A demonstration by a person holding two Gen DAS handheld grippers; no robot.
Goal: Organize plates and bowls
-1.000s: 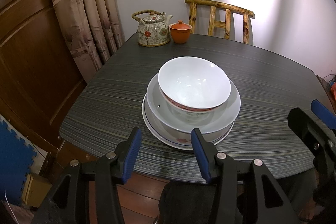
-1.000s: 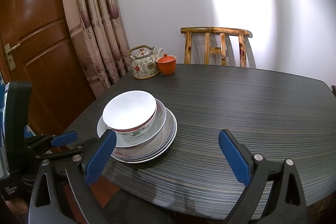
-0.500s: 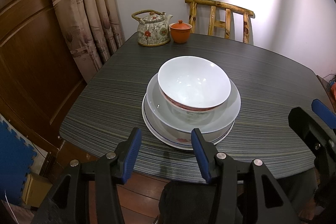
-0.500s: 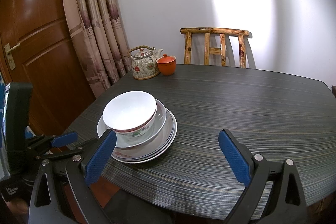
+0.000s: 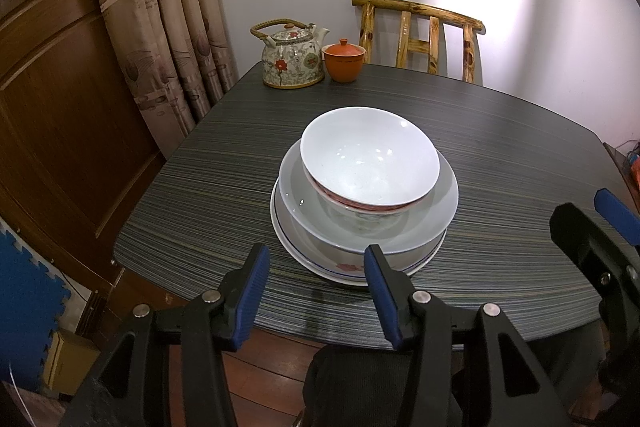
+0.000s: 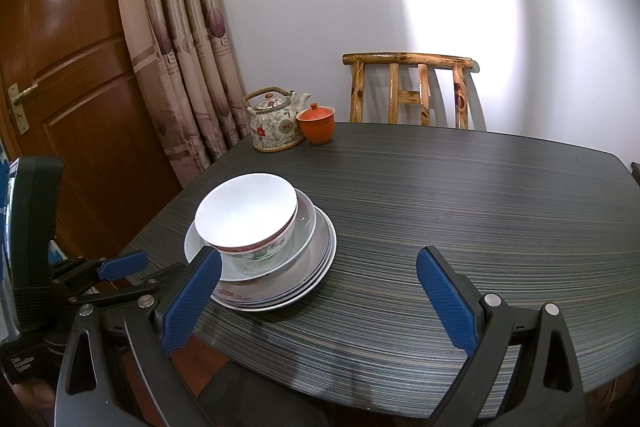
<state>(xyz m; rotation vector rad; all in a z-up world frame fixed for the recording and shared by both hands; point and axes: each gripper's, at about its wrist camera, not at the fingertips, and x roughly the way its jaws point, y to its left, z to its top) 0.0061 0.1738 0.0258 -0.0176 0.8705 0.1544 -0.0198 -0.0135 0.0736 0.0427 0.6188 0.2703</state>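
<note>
A white bowl (image 5: 370, 157) with a red floral band sits on top of a stack: a shallow white dish (image 5: 440, 215) under it, then plates (image 5: 344, 269) with a blue rim line and red flowers. The same bowl (image 6: 248, 213) and plates (image 6: 316, 267) show left of centre in the right wrist view. My left gripper (image 5: 316, 271) hovers open just short of the stack's near edge, nothing between its blue pads. My right gripper (image 6: 318, 275) is open wider, to the right of the stack, over bare table. Its pad (image 5: 616, 217) shows at the right edge of the left wrist view.
The dark striped table (image 5: 500, 155) carries a floral teapot (image 5: 292, 57) and an orange lidded cup (image 5: 344, 61) at its far left corner. A wooden chair (image 5: 420, 35) stands behind. Curtains (image 5: 168, 11) and a wooden door (image 6: 72, 87) lie to the left.
</note>
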